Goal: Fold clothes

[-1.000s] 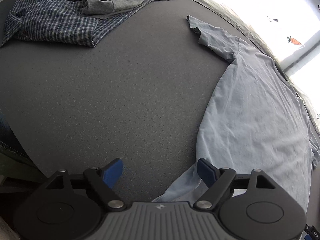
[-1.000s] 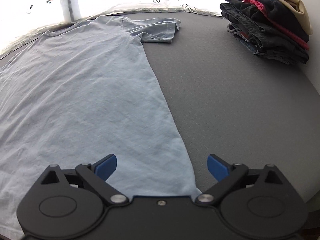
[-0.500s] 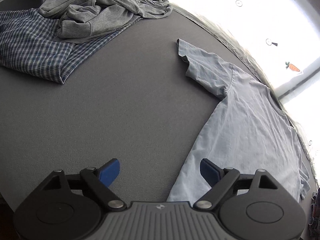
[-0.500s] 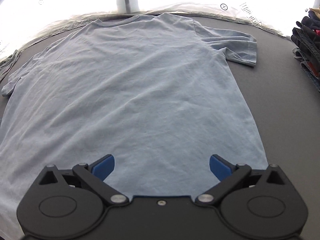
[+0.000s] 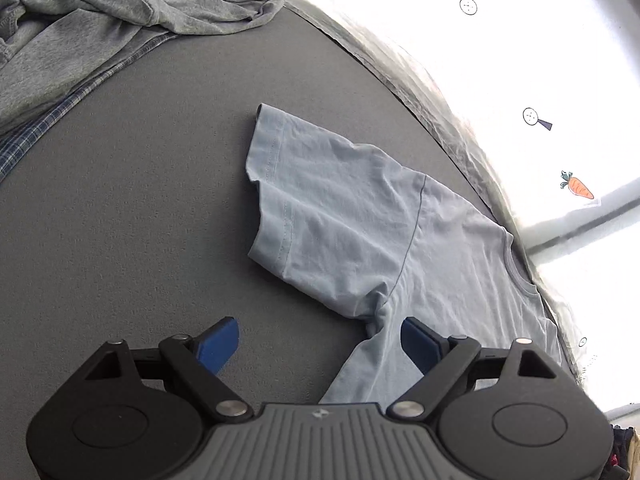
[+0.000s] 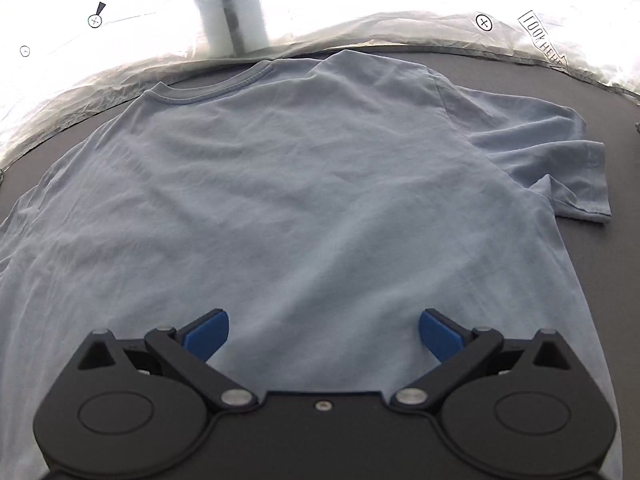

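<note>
A light blue T-shirt [image 6: 312, 184] lies spread flat on the dark grey table [image 5: 120, 208], collar toward the bright window. In the left wrist view its left sleeve [image 5: 320, 200] lies just ahead of my left gripper [image 5: 320, 340], which is open over the armpit and side seam with nothing between its blue pads. My right gripper [image 6: 322, 332] is open above the middle of the shirt's body, also holding nothing. The right sleeve [image 6: 560, 160] lies wrinkled at the right.
A crumpled grey garment [image 5: 100, 12] lies on a blue checked shirt [image 5: 36, 136] at the table's far left. The table's far edge runs along a clear plastic sheet [image 5: 440, 120] below the window. A white post [image 6: 230, 4] stands behind the collar.
Both grippers have moved forward along the shirt toward the collar: the left from the hem corner up to the sleeve, the right from the right hem onto the shirt's middle. Both stayed open.
</note>
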Action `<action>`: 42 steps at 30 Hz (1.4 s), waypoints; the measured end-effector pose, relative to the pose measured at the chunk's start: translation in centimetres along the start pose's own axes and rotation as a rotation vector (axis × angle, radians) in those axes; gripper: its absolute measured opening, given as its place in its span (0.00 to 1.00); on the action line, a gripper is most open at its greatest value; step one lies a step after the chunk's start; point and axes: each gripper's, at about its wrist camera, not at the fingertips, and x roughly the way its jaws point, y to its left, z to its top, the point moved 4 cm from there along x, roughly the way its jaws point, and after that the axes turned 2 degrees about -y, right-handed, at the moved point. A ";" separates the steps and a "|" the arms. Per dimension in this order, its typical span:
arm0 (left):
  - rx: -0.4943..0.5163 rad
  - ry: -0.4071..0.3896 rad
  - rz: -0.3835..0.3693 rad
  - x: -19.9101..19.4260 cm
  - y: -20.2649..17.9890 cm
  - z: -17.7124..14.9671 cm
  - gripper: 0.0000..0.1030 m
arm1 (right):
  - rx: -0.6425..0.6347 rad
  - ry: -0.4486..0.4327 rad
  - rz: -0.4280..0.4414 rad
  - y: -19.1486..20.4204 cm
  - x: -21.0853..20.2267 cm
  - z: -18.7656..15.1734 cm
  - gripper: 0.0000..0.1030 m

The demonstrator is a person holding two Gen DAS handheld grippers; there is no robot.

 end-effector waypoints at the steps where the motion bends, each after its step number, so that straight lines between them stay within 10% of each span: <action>1: 0.012 0.012 -0.011 0.8 -0.6 0.4 0.86 | 0.004 -0.009 -0.008 0.3 0.5 0.6 1.00; 10: -0.104 0.008 -0.079 3.7 -1.5 2.4 0.86 | -0.005 -0.100 -0.078 1.2 2.6 2.0 1.00; 19: -0.142 -0.079 0.034 2.6 0.3 4.3 0.83 | -0.008 -0.197 -0.083 1.4 2.3 1.1 1.00; 21: -0.145 -0.087 0.043 2.7 0.4 4.6 0.77 | -0.004 -0.238 -0.089 1.4 2.3 0.7 1.00; 26: -0.033 -0.098 -0.010 2.8 -2.4 4.9 0.26 | -0.001 -0.309 -0.096 1.5 2.2 0.0 1.00; 29: 0.051 -0.075 -0.096 3.2 -5.5 4.4 0.17 | 0.000 -0.312 -0.096 1.6 2.2 0.0 1.00; 36: 0.305 0.141 -0.256 6.5 -13.0 -1.5 0.25 | 0.002 -0.314 -0.095 1.7 2.1 -0.1 1.00; 42: 0.251 0.190 -0.264 6.4 -11.6 -2.8 0.46 | 0.000 -0.306 -0.091 1.6 2.1 -0.1 1.00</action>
